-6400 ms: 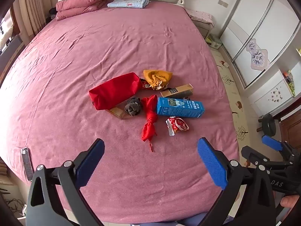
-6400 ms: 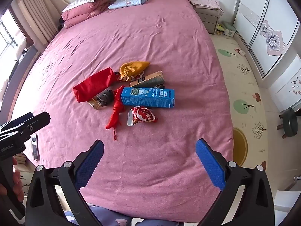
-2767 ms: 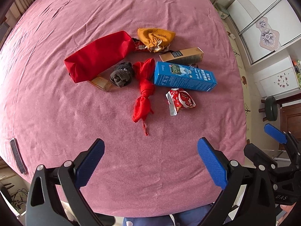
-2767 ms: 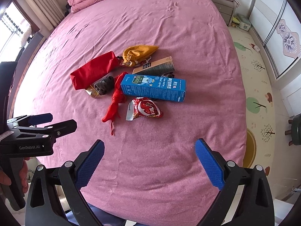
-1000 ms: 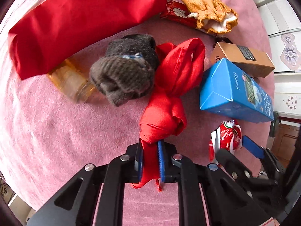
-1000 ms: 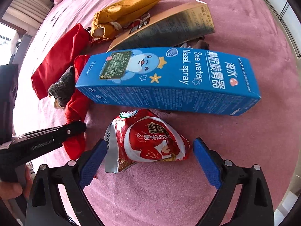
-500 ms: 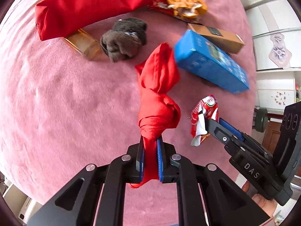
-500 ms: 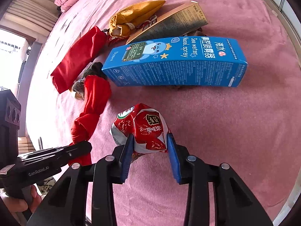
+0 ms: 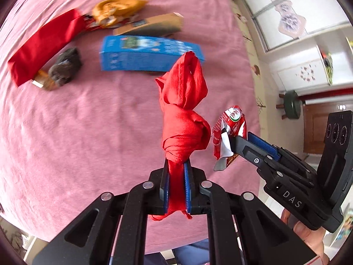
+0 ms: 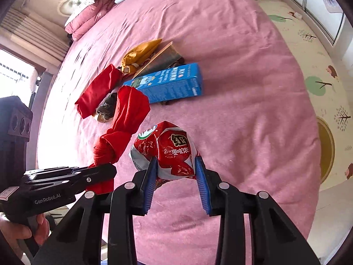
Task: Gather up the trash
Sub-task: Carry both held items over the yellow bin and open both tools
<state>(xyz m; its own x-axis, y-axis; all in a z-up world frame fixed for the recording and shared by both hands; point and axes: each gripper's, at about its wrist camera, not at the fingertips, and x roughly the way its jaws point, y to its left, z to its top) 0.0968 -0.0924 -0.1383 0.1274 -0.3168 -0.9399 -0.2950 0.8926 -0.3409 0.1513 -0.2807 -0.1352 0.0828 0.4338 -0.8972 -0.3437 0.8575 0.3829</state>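
My left gripper (image 9: 176, 176) is shut on the tail of a knotted red cloth (image 9: 183, 114), which hangs lifted above the pink bed (image 9: 88, 132). My right gripper (image 10: 175, 170) is shut on a crumpled red snack wrapper (image 10: 167, 150), also raised off the bed. In the left wrist view the wrapper (image 9: 230, 130) shows at the right, pinched in the right gripper (image 9: 238, 142). In the right wrist view the red cloth (image 10: 125, 121) hangs at the left from the left gripper (image 10: 99, 172). A blue nasal spray box (image 10: 169, 84) still lies on the bed.
Left on the bed are a red pouch (image 9: 42, 44), a yellow drawstring bag (image 9: 114, 8), a brown carton (image 9: 152, 25), a dark balled sock (image 9: 65, 66) and a small amber bottle (image 9: 43, 81). Beyond the bed's right edge lies a patterned floor mat (image 10: 320, 70) and a green stool (image 9: 291, 105).
Both grippers have risen and pulled back from the pile, lifting the red cloth and the snack wrapper off the bed. The right gripper closed on the wrapper a second ago.
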